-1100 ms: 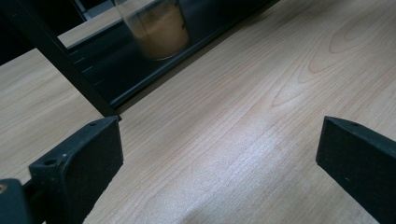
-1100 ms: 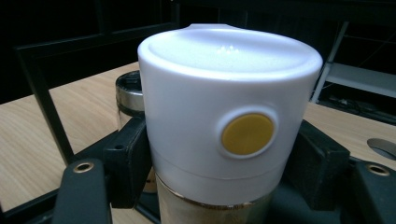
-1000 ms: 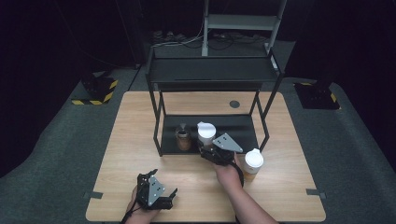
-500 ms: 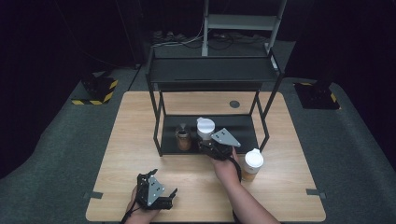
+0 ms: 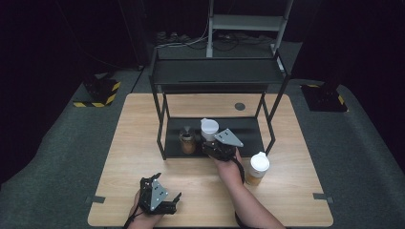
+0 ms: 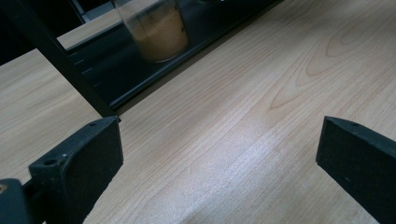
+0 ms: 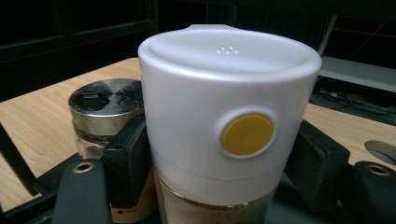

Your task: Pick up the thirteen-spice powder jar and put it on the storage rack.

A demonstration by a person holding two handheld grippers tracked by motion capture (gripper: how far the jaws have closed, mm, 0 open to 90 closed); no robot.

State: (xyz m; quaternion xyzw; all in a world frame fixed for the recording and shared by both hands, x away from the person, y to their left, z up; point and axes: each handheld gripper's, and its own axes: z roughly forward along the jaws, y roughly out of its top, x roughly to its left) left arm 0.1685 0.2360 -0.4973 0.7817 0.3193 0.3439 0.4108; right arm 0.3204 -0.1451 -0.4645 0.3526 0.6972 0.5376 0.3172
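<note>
My right gripper (image 5: 210, 142) is shut on a jar with a white cap (image 5: 209, 127) over the lower shelf (image 5: 248, 131) of a black rack (image 5: 217, 71). In the right gripper view both pads press the jar (image 7: 224, 116) just below its cap, which has a yellow dot. Whether the jar rests on the shelf I cannot tell. A jar with a metal lid (image 5: 187, 140) stands close on its left, also seen as the metal-lid jar (image 7: 102, 107). My left gripper (image 5: 173, 202) lies at the table's front left, open and holding nothing (image 6: 219, 154).
A second white-capped jar (image 5: 258, 168) stands on the table just right of the right hand. The rack's front posts (image 6: 56, 60) and top shelf hem in the lower shelf. A round hole (image 5: 239, 106) sits in the tabletop behind the rack.
The right gripper has carried the white-capped jar slightly farther back over the lower shelf. The left gripper has stayed where it was.
</note>
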